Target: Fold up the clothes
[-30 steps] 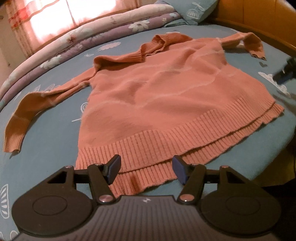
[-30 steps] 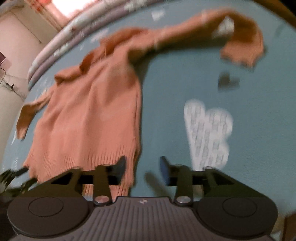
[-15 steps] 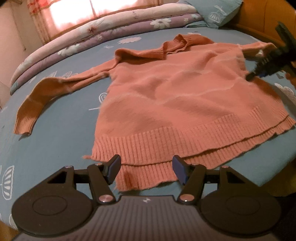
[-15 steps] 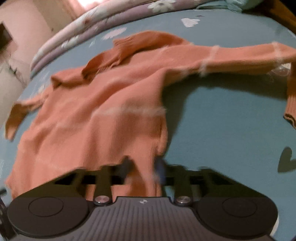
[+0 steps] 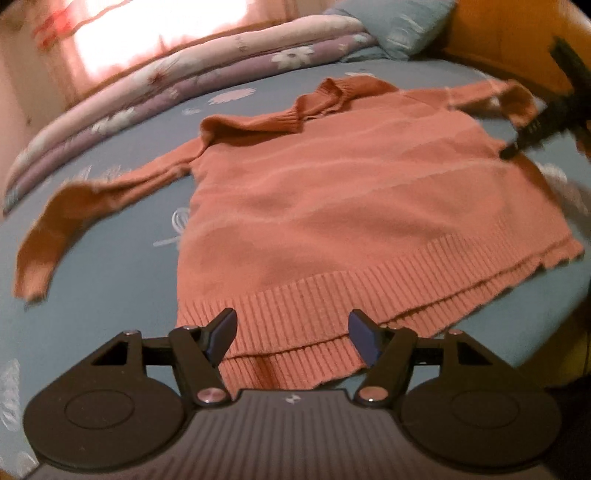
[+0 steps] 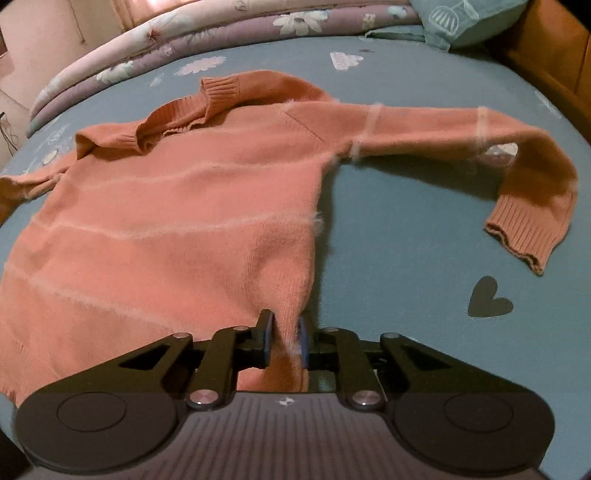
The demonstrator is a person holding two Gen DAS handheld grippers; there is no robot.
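Note:
An orange knit sweater (image 5: 354,221) lies spread flat on a blue bedsheet (image 5: 110,288), collar far, ribbed hem near. My left gripper (image 5: 291,338) is open and empty, just above the hem's left part. My right gripper (image 6: 283,338) is shut on the sweater's right side edge (image 6: 291,295), pinching a fold of knit between its fingers. It shows in the left wrist view (image 5: 532,133) as a dark shape at the sweater's right edge. The right sleeve (image 6: 461,129) stretches out and bends down at the cuff (image 6: 524,236). The left sleeve (image 5: 74,206) lies out to the left.
Folded floral quilts (image 6: 184,48) lie along the far side of the bed. A teal pillow (image 6: 465,22) sits at the far right by a wooden headboard (image 6: 554,55). The bed's near right edge (image 5: 554,306) drops off beside the hem.
My right gripper moved in onto the sweater's right side edge and shut on it. My left gripper shifted slightly along the hem and stays open.

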